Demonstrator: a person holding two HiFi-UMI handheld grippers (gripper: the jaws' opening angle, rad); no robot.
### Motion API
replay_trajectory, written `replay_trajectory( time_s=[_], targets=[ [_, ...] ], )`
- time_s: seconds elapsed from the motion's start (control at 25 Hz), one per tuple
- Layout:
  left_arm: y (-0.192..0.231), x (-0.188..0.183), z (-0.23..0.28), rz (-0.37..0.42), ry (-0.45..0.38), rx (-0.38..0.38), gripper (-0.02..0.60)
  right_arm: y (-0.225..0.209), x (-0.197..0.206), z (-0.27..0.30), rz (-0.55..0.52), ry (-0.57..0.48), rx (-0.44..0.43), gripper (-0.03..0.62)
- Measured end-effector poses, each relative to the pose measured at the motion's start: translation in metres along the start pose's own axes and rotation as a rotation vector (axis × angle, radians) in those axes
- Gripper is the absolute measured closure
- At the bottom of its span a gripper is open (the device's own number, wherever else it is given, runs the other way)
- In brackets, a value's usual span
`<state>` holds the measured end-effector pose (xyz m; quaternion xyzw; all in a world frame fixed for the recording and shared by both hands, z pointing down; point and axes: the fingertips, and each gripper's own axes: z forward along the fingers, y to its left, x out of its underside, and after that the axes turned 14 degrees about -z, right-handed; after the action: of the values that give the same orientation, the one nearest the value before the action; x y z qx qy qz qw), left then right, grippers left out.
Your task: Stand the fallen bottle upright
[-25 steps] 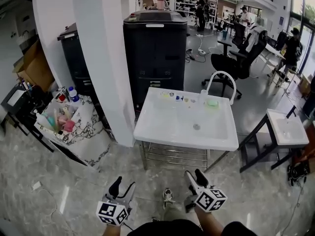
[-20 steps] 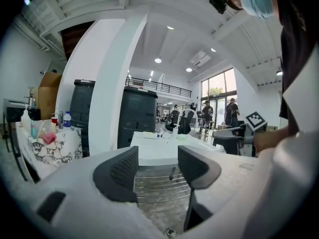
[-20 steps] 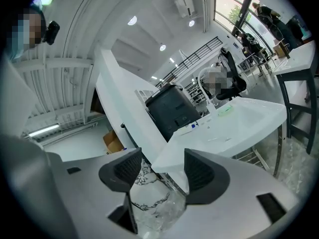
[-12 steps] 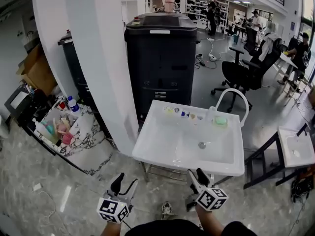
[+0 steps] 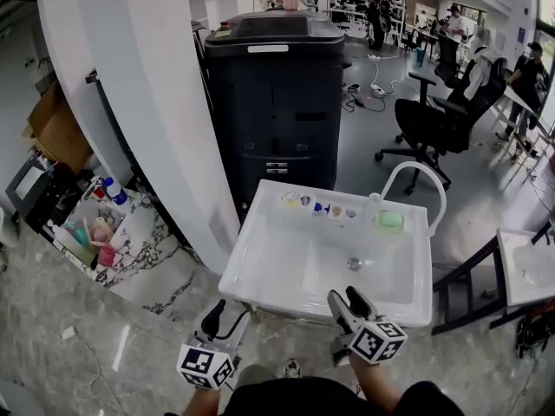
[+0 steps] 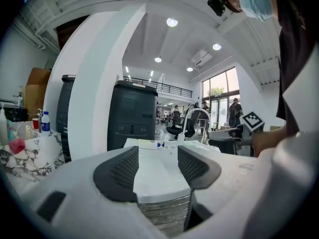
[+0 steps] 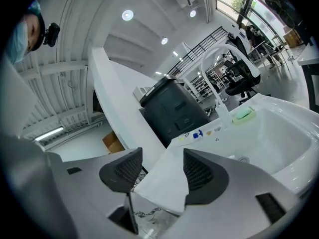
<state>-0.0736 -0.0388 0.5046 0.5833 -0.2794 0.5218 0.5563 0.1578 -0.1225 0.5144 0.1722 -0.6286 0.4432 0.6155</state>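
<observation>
Sink point(image 5: 276, 248) looms nearer than before; left claw point(image 5: 227, 315) and right claw point(image 5: 346, 299) gape empty.

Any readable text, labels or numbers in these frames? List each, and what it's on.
Nothing legible in any view.
White strip on the black machine: too small to read.
Label on the blue-capped bottle: blurred.
Small items on the sink rim: print unreadable.
Cubes on the left gripper and right gripper: square marker patterns, no words.
</observation>
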Motion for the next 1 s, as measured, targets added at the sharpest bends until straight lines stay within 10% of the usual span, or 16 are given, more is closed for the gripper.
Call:
replay_trajectory(
  time_s=[1.0],
  targets=[
    [0.095,-0.067,0.137,0.009,0.058,0.176,0.341,-0.049,-0.024,0.139,0.217,-0.062,0.136,0.362]
  ],
)
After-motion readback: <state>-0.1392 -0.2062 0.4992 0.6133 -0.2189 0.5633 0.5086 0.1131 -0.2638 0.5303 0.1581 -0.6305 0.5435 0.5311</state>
